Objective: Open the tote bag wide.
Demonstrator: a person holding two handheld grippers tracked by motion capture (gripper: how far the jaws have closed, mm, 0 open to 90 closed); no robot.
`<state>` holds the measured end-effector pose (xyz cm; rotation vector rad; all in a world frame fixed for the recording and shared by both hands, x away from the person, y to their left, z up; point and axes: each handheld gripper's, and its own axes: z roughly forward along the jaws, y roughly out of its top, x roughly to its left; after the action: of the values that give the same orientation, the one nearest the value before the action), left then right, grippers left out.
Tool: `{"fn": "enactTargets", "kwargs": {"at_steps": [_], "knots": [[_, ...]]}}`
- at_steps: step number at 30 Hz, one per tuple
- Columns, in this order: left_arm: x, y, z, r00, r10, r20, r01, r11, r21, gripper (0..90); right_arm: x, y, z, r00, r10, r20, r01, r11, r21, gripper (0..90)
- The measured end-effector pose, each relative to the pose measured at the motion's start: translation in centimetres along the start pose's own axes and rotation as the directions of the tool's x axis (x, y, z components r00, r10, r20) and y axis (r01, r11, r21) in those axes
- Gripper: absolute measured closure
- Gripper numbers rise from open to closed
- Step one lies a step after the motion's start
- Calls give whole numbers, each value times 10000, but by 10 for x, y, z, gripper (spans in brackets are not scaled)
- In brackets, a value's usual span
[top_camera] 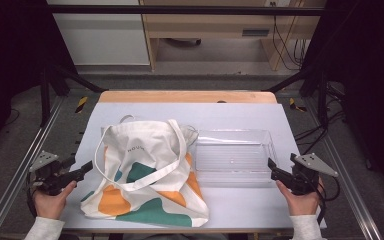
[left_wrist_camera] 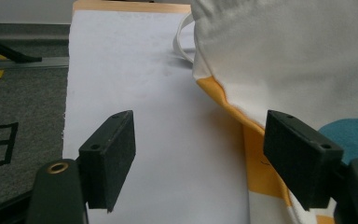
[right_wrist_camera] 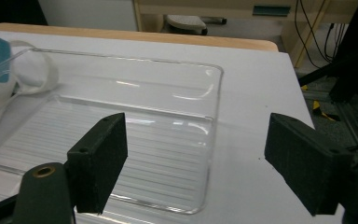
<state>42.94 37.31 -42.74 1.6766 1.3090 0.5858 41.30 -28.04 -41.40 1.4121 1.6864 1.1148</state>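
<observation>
The table bore a tote lying flat at its left-centre, the bag's near corner at the front edge; whatever was inside it stayed hidden. A clear tray lay just right of the tote, its rims faint against the white top. The left gripper sat released beside the tote; the right gripper gaped near the tray's corner, grasping nothing.
</observation>
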Motion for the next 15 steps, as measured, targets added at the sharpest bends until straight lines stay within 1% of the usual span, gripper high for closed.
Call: {"fn": "enactTargets", "kwargs": {"at_steps": [4, 10, 12, 15], "knots": [[-4, 2, -2, 10000, 26, 80, -25, 10000, -80, 259, 9, 3, 1, 9995, -231, -215, 231, 9997, 17, 221], [-6, 3, -3, 9996, 37, 274, -33, 9999, -149, 269, 22, 7, 0, 9980, -387, -490, 384, 9992, -66, 241], [-6, 5, -4, 9995, 25, 311, -17, 9997, -254, 269, 26, 10, -1, 9976, -431, -549, 425, 9990, -118, 249], [-8, 7, -5, 9991, -42, 429, 56, 9994, -331, 268, 32, 13, -1, 9959, -445, -793, 428, 9988, -227, 268]]}}
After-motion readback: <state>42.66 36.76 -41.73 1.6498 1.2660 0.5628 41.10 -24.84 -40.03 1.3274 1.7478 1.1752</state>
